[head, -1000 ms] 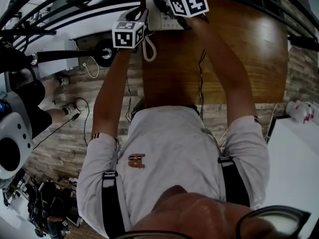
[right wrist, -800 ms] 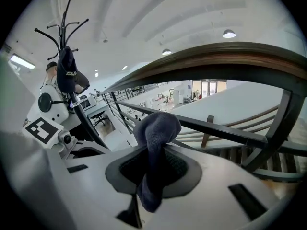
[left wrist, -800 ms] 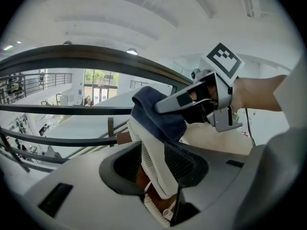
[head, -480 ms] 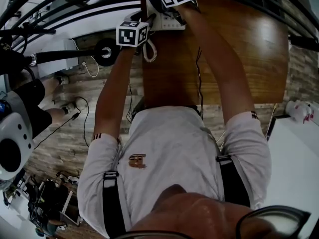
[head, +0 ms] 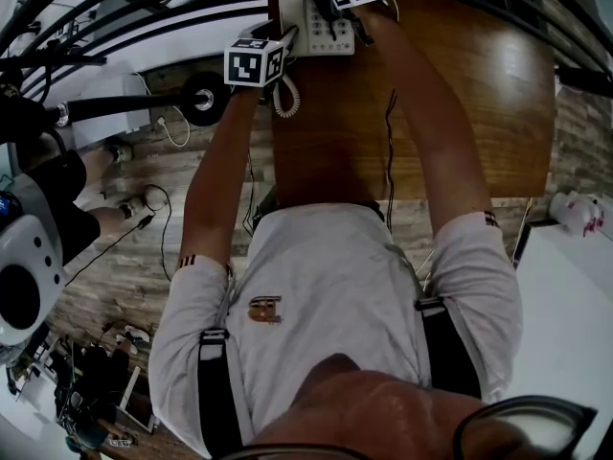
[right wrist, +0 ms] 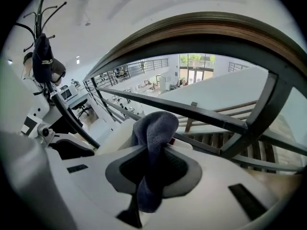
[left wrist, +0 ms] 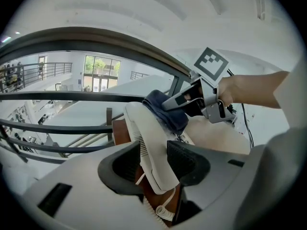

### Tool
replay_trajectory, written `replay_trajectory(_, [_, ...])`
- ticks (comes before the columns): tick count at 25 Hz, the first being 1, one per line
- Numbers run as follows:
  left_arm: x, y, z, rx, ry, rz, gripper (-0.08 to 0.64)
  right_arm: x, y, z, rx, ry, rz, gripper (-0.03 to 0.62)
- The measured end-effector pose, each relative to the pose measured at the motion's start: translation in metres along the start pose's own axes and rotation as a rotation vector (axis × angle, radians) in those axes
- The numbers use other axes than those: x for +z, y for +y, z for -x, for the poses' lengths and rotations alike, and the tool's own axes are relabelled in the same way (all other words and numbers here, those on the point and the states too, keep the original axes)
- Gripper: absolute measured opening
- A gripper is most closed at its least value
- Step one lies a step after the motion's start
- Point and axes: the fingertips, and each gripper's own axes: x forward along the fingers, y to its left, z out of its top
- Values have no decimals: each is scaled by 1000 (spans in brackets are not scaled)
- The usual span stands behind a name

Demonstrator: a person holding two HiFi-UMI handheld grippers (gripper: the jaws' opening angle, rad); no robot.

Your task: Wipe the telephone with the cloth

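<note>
Pinching dark cloth (right wrist: 156, 128) tight, right gripper (right wrist: 153, 174) is pressing it onto telephone (head: 321, 32) at desk's (head: 450, 113) far left corner; left gripper (left wrist: 153, 164) is straddling handset (left wrist: 144, 133), jaws spread wide, likely repositioning for wiping.

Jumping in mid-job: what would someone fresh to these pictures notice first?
A white handset stands between the wide-open jaws of the left gripper, its coiled cord dangling below. Just beyond it, the right gripper pinches a dark blue cloth over the telephone at the far corner of the wooden table.
</note>
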Motion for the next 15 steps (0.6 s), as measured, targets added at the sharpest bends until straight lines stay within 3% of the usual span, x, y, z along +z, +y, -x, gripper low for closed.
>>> replay_trajectory(7, [-6,3,1,-18,6,-17,179,-27,-30,18,-87,-20,-77,80])
replay_trajectory(15, [-7,-2,7,-21,-6,-27,179,-21,35,50,60,-165,-111,80])
